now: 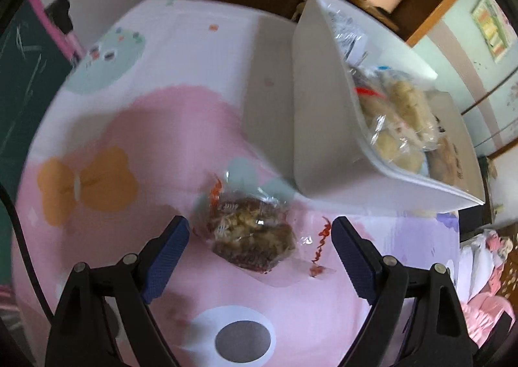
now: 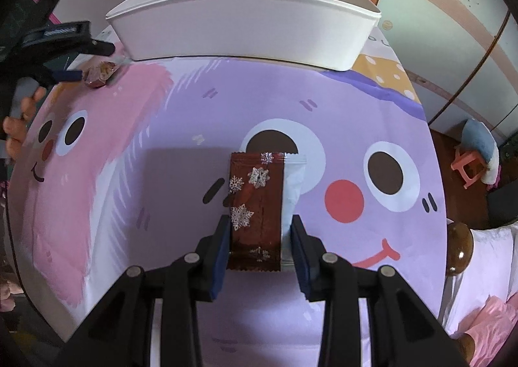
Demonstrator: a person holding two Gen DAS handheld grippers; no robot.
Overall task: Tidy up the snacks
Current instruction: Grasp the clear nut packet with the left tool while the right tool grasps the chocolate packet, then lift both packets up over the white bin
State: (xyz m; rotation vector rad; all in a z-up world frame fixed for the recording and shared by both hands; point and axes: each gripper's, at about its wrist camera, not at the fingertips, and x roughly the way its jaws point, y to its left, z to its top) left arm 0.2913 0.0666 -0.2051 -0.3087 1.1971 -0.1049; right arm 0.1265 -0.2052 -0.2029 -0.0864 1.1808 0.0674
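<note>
Snacks are partly sorted: the white bin (image 2: pixel 246 33) at the far side of the worktop (image 2: pixel 162 127) already holds several wrapped pieces, at least three as far as the left wrist view shows, namely two pale pastries (image 1: pixel 401 114) and a grey-printed packet (image 1: pixel 349 36), with more perhaps hidden beneath. Two snacks remain outside it. One is a brown packet (image 2: pixel 255 205) with white snowflakes, lying near the worktop's middle; the right gripper (image 2: pixel 260 237) has its fingers set close on either side of the packet's near end, touching or almost touching its edges, so whether the grip is firm I cannot tell. The other is a clear-wrapped brown cake (image 1: pixel 252 237), lying just beside the bin's near corner; the left gripper (image 1: pixel 259 237) hangs over it with fingers spread wide, one on each side, apart from the wrapper and holding nothing. Judging from this, both pieces have yet to be lifted and dropped in.
</note>
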